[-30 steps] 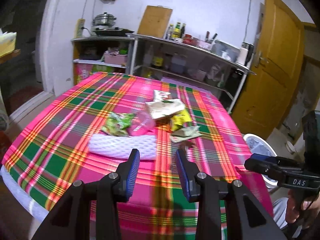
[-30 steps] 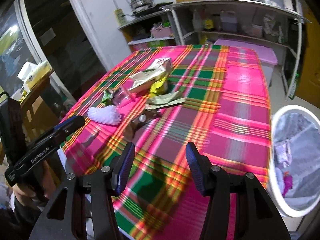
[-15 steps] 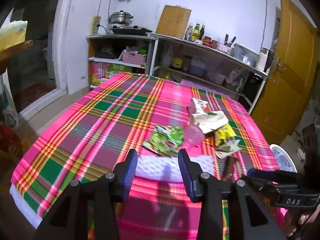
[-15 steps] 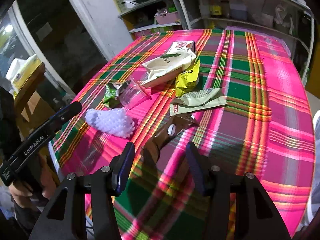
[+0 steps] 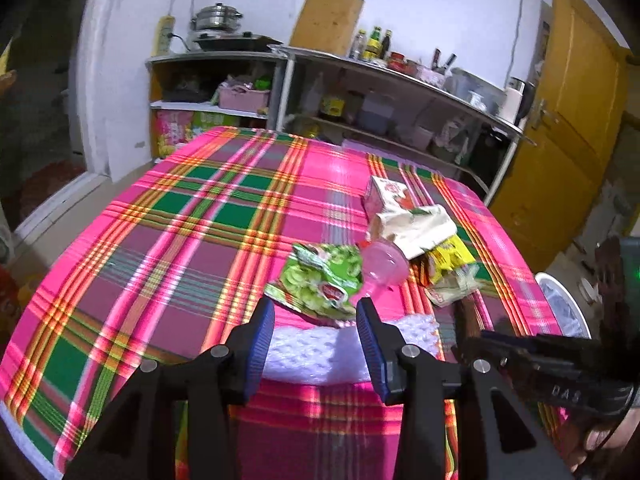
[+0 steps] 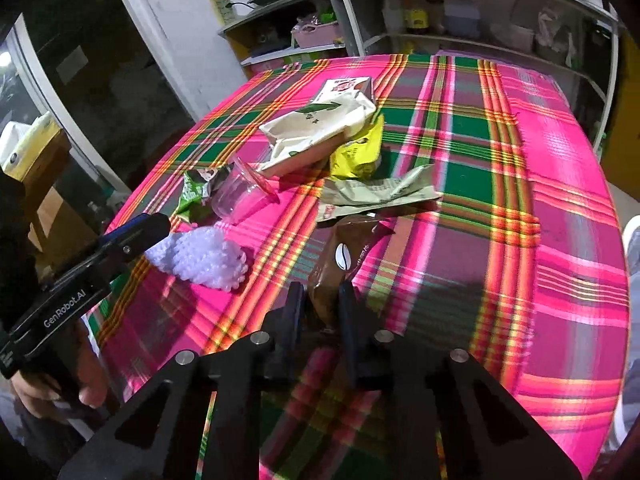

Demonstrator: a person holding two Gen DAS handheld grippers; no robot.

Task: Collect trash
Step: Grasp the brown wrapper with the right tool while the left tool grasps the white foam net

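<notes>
Both claws angle down; right claw (image 6: pixel 319 308) (closing) pinches brown packet (image 6: pixel 345 258).

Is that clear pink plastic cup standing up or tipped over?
Tipped over. The pink cup lies on its side on the tablecloth, between the green wrapper and cream packet.

Right tongs (image 6: pixel 320 308) closing onto brown coffee packet (image 6: pixel 344 260); left tongs (image 5: pixel 316 332) reached white foam net (image 5: pixel 320 350).

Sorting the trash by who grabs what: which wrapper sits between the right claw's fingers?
The brown coffee packet; the right claw is closing on its near end. The other wrappers lie farther back.
</notes>
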